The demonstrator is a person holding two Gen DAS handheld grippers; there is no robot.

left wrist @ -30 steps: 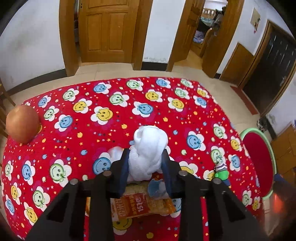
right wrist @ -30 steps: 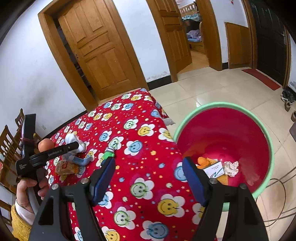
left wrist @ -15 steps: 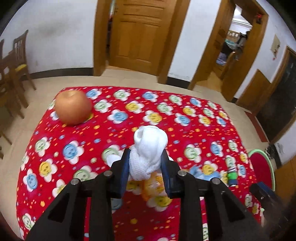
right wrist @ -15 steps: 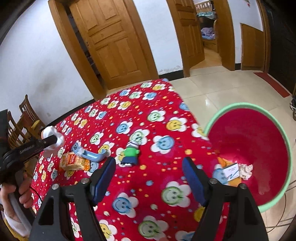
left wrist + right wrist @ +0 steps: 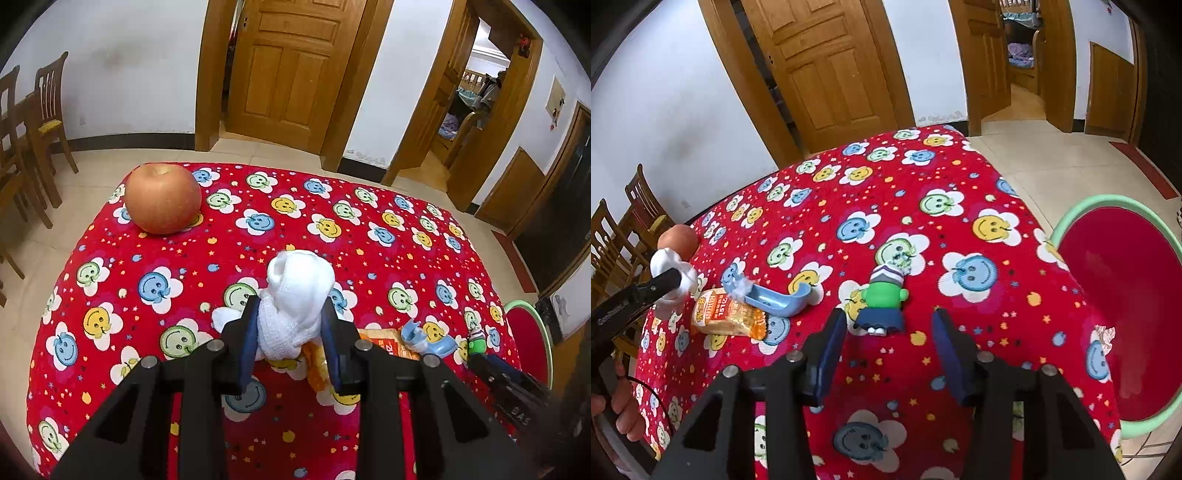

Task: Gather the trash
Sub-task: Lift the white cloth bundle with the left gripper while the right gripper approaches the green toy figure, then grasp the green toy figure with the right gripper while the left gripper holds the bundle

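My left gripper (image 5: 290,325) is shut on a crumpled white tissue wad (image 5: 295,291) and holds it above the red smiley tablecloth (image 5: 184,258); the wad also shows in the right wrist view (image 5: 670,275). An orange snack wrapper (image 5: 727,314) and a blue plastic scoop (image 5: 772,299) lie on the cloth just right of the wad. My right gripper (image 5: 888,350) is open, with a small green and blue toy figure (image 5: 882,302) just ahead of its fingertips. A red bin with a green rim (image 5: 1123,310) stands off the table's right edge, with a bit of crumpled paper inside.
An apple (image 5: 162,199) sits at the table's far left corner. Wooden chairs (image 5: 33,133) stand left of the table. Wooden doors and an open doorway are behind it. The tiled floor lies beyond the table's right edge.
My left gripper has lifted the tissue wad off the cloth and swung left, bringing the apple into view. My right gripper has moved left from over the bin to in front of the toy figure.
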